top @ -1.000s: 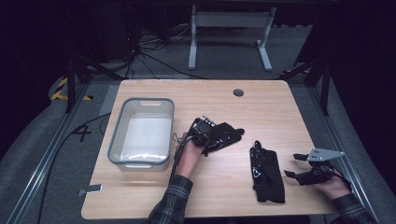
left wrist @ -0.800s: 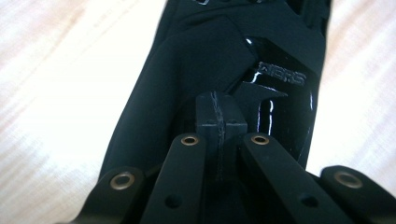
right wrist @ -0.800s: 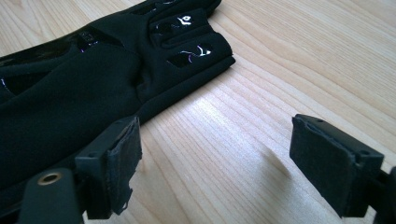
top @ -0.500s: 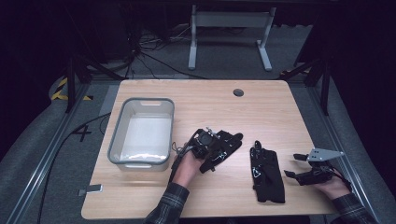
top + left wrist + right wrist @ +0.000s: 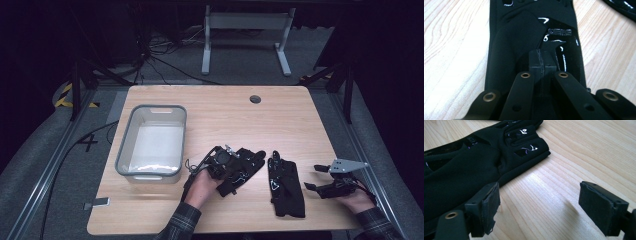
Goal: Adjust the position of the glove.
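Observation:
A black glove point(image 5: 246, 167) lies spread on the wooden table point(image 5: 225, 115) at front centre, with my left gripper point(image 5: 231, 166) shut on its cuff end. In the left gripper view the jaws meet at the gripper point(image 5: 541, 62), pinching the glove's fabric point(image 5: 524, 32). A second black glove point(image 5: 285, 186) lies flat just to the right; its edge is in the corner of that view point(image 5: 624, 7). My right gripper point(image 5: 314, 177) sits open to the right of this glove, low over the table. In the right gripper view the gripper point(image 5: 539, 207) has bare wood between its pads, and the glove point(image 5: 461, 170) lies beside the left one.
A grey plastic bin point(image 5: 151, 173) with a white inside stands at the table's left. A round cable hole point(image 5: 255, 99) is near the far edge. A metal stand's legs and cables lie on the floor behind the table.
My left gripper has dragged its glove toward the front and right, closer to the second glove. The right gripper and the second glove have kept still.

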The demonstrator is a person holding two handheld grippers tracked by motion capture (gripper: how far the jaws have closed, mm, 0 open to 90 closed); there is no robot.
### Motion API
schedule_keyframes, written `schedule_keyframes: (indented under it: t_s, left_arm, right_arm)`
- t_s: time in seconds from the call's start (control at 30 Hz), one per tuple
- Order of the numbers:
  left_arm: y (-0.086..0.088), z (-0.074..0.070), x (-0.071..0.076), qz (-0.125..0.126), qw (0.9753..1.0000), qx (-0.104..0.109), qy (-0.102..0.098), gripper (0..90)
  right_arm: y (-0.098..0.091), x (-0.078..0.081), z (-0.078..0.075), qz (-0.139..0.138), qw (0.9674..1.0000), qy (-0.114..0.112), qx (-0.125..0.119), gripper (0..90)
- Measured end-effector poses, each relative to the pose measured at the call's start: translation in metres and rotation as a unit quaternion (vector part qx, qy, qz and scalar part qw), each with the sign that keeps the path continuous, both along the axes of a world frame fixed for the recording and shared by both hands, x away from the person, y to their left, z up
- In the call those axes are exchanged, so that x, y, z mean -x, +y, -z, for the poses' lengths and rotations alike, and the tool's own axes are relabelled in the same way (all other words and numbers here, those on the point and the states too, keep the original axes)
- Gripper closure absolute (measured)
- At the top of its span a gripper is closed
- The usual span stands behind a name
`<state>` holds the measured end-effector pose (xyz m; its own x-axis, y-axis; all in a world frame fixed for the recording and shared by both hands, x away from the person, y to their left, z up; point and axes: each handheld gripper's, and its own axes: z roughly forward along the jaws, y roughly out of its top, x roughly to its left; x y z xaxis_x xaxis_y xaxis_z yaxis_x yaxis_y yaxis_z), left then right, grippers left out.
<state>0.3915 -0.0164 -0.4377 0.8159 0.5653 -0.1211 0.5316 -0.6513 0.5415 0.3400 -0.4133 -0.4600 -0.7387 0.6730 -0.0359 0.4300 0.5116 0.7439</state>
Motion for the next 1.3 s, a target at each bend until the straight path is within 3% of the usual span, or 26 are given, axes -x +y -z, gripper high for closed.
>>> schedule_keyframes:
  t_s: [0.2, 0.3, 0.4, 0.43, 0.47, 0.63, 0.73, 0.93, 1.3]
  left_arm:
    - [0.011, -0.007, -0.003, -0.022, 0.9993, 0.017, -0.023, 89.7]
    - [0.017, -0.006, -0.008, -0.045, 0.9983, 0.007, -0.037, 89.7]
    - [0.018, -0.004, -0.011, -0.049, 0.9982, 0.004, -0.036, 89.7]
    - [0.018, -0.004, -0.011, -0.049, 0.9982, 0.004, -0.036, 89.7]
    - [0.018, -0.002, -0.012, -0.051, 0.998, 0.001, -0.036, 89.7]
    - [0.017, 0.002, -0.014, -0.05, 0.9981, -0.018, -0.032, 89.7]
    - [0.015, 0.004, -0.012, -0.049, 0.9979, -0.03, -0.03, 89.7]
    - [0.012, 0.004, -0.004, -0.043, 0.9984, -0.03, -0.02, 89.7]
    - [0.006, 0.007, 0.016, -0.02, 0.9998, -0.008, -0.004, 89.6]
  right_arm:
    - [0.0, 0.001, -0.002, -0.008, 0.9999, 0.004, -0.006, 26.1]
    - [0.002, 0.004, -0.006, -0.026, 0.9994, 0.011, -0.021, 41.7]
    - [0.008, 0.008, -0.01, -0.051, 0.9982, 0.013, -0.028, 57.7]
    - [0.008, 0.008, -0.01, -0.051, 0.9982, 0.013, -0.028, 57.7]
    - [0.014, 0.011, -0.011, -0.068, 0.9972, 0.017, -0.027, 67.2]
    - [0.028, 0.016, -0.01, -0.101, 0.9943, 0.028, -0.021, 80.6]
    - [0.034, 0.017, -0.008, -0.115, 0.9924, 0.039, -0.016, 84.9]
    - [0.042, 0.016, -0.003, -0.129, 0.9905, 0.048, -0.001, 89.4]
    - [0.049, 0.008, -0.004, -0.134, 0.9898, 0.049, 0.003, 89.8]
